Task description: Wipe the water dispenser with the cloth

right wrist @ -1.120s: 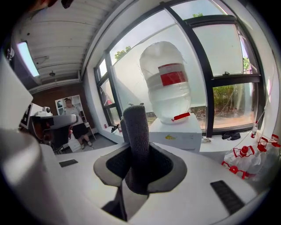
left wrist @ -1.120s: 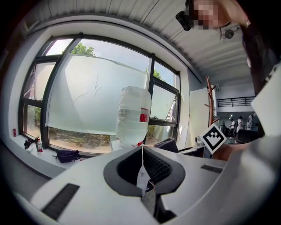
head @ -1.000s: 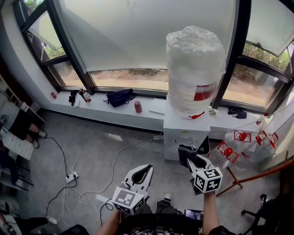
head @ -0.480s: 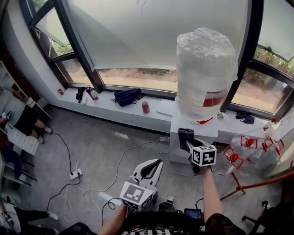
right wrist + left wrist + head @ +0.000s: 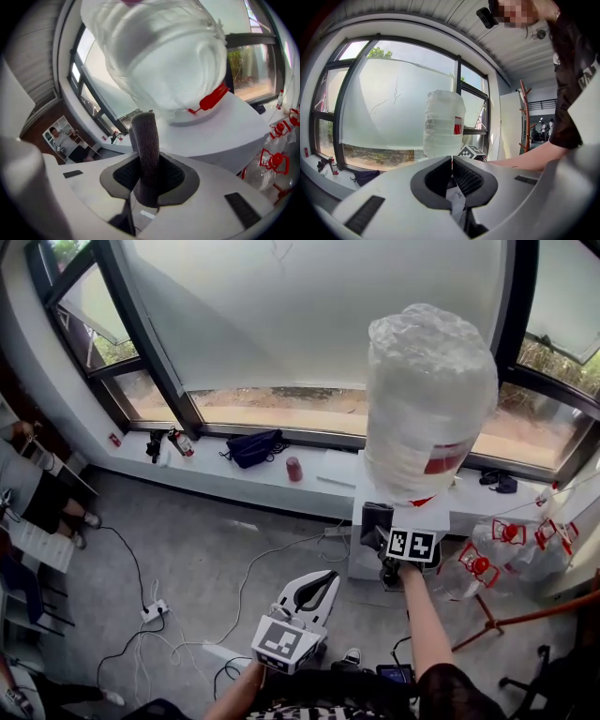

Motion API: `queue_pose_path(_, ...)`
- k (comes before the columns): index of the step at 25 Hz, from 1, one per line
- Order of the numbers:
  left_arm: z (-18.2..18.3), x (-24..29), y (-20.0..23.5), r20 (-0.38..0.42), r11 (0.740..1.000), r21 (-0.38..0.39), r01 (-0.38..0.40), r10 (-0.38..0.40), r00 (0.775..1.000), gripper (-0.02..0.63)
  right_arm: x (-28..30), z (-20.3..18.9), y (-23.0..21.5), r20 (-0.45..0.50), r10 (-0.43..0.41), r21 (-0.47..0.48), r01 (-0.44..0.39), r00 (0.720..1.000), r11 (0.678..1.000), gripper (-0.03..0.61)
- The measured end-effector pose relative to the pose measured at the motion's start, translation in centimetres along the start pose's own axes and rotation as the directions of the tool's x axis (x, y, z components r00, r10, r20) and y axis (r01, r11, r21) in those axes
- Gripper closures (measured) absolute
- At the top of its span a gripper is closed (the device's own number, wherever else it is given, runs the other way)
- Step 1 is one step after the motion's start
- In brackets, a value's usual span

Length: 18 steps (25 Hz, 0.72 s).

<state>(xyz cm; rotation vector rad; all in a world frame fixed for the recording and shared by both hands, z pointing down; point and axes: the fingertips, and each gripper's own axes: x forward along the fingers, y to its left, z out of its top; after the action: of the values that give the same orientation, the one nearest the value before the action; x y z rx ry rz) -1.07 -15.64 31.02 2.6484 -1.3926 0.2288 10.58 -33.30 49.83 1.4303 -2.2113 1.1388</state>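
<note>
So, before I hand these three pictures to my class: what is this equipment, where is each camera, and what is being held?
There is no robot here. A person holds a two-jaw gripper in each hand. The head view comes from a camera on the person's head, looking steeply down. The other two cameras ride on the grippers and look along their jaws.

The right gripper is shut on a dark cloth, raised close to the top of the white water dispenser. A large wrapped bottle sits on the dispenser.

The left gripper hangs lower, with its jaws together and nothing between them.

Behind, on the window sill, lie a dark bag and a red can.
</note>
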Motion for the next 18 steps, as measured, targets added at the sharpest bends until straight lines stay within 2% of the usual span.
queue_pose_path(3,0.0,0.5,0.6,-0.009,0.999,-0.010,0.036,-0.036,0.999,0.592,0.2,-0.3,-1.9,0.002,-0.028,0.083,0.027,1.000,0.996,0.471)
queue_pose_path(7,-0.3,1.3,0.9,-0.008,0.997,-0.018,0.077,-0.077,0.997,0.592,-1.4,0.1,-4.7,0.035,-0.063,0.145,0.057,0.997,0.988,0.469)
queue_pose_path(13,-0.8,2.5,0.9,-0.010,0.996,-0.020,0.084,-0.084,0.996,0.592,-5.5,1.0,-11.1,0.071,-0.173,0.183,0.157,0.982,0.970,0.468)
queue_pose_path(18,-0.9,3.3,-0.2,-0.010,0.993,-0.031,0.113,-0.114,0.993,0.592,-8.7,1.0,-15.9,0.060,-0.266,0.169,0.253,0.962,0.953,0.468)
